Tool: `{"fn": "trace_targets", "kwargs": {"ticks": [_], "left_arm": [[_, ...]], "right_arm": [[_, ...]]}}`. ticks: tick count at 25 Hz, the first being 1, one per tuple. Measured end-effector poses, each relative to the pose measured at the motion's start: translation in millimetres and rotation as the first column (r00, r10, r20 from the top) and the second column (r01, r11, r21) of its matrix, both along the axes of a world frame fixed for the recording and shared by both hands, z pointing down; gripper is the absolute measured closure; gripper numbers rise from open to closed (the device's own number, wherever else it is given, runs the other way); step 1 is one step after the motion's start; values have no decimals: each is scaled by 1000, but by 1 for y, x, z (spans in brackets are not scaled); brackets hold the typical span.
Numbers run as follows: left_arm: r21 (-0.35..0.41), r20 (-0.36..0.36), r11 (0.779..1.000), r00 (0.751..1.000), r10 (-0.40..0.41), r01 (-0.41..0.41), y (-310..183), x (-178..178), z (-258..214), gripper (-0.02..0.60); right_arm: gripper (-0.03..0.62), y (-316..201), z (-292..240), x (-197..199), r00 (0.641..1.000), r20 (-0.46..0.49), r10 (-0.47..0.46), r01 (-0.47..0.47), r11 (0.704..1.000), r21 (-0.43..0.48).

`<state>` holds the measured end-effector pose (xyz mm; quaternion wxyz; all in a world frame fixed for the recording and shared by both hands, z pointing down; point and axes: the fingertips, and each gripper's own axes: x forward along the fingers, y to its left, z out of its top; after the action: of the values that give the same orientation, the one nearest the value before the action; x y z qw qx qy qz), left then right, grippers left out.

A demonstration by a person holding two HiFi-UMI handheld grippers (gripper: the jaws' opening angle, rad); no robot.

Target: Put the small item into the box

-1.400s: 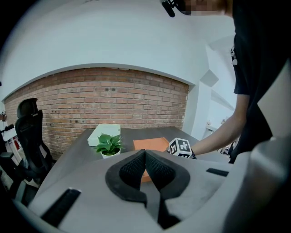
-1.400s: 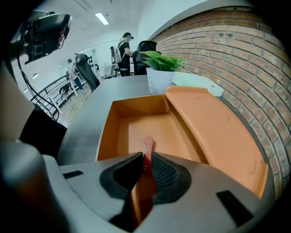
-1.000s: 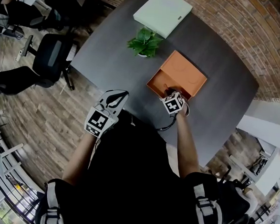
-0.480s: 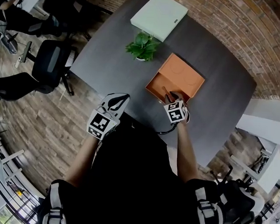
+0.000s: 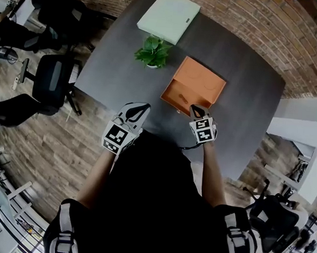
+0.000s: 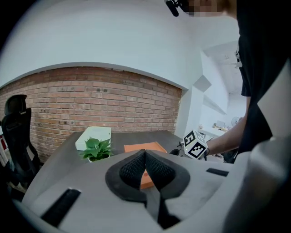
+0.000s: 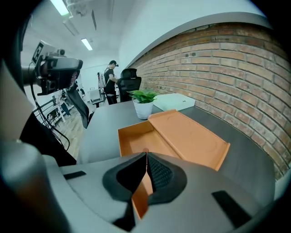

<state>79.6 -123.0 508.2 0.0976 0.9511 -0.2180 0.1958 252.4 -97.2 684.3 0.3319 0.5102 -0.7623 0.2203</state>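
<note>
An orange box [image 5: 177,92] lies open on the dark table, its lid [image 5: 203,82] folded out on the far side. My right gripper [image 5: 195,109] is shut, its tips just short of the box's near right corner. In the right gripper view the tray wall [image 7: 125,138] and lid [image 7: 191,136] fill the middle. A tiny reddish speck shows just past the right gripper's [image 7: 146,154] tips; I cannot tell what it is. My left gripper [image 5: 139,108] is shut and holds nothing, left of the box near the table's front edge. From the left gripper [image 6: 145,153] view the box [image 6: 144,148] lies ahead.
A potted plant [image 5: 152,51] stands just beyond the box, with a flat white case [image 5: 168,17] behind it. Office chairs [image 5: 51,79] stand on the wood floor to the left. A brick wall runs along the table's far right. A person stands far back [image 7: 110,81].
My right gripper has drawn back from above the box's tray to just outside its near corner. The left gripper has hardly moved.
</note>
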Motion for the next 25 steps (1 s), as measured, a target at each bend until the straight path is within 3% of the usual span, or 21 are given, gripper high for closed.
{"fn": "trace_targets", "kwargs": {"ticks": [6, 14, 25], "left_arm": [[-8, -11, 998, 998, 63, -63, -2, 13, 2, 558], [-15, -36, 989, 988, 149, -150, -2, 27, 3, 558], [-24, -63, 949, 948, 311, -313, 5, 41, 1, 558]], "right_arm": [[568, 16, -5, 0, 1000, 24, 9, -8, 1000, -14], [569, 26, -37, -10, 999, 25, 35, -36, 999, 40], [569, 46, -76, -12, 994, -26, 110, -107, 991, 83]]}}
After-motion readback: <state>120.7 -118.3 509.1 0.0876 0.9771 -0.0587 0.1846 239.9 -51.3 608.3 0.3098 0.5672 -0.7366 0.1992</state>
